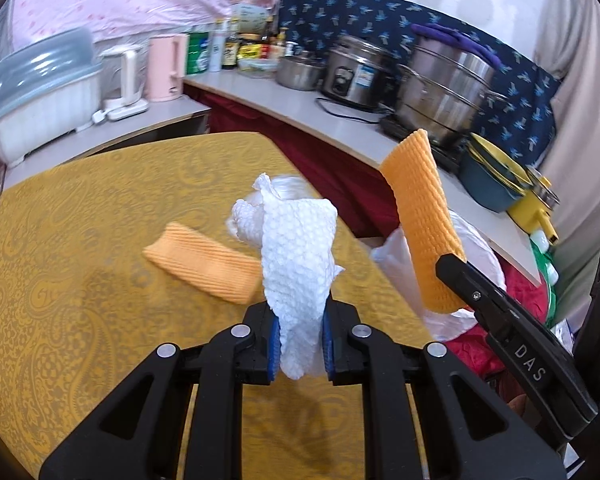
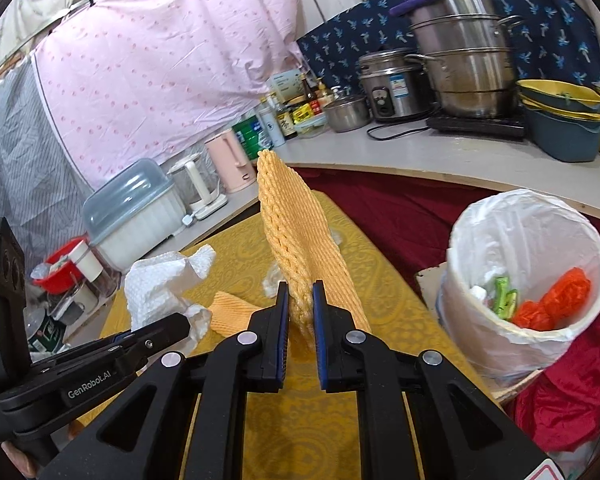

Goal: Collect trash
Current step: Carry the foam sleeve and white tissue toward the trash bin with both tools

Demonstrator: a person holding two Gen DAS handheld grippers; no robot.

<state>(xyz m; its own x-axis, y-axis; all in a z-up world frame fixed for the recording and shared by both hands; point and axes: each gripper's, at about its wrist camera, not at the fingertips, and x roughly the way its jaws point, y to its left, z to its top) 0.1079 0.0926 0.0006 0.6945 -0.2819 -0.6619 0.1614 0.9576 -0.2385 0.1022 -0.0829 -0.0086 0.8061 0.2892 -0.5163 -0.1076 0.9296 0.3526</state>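
White paper towel (image 1: 296,248) pinched in left gripper (image 1: 300,348); right gripper (image 2: 300,320) pinching orange foam net (image 2: 296,232).

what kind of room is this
Most likely a small home kitchen: a rice cooker and stacked steel steamer pots sit on the counter, alongside sauce bottles and a pink kettle.

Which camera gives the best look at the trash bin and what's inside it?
The right wrist view. There the trash bin shows its whole white-lined rim and open mouth, with orange and green scraps inside. In the left wrist view only a sliver of the liner shows, mostly hidden behind the orange foam sheet held in the right gripper.
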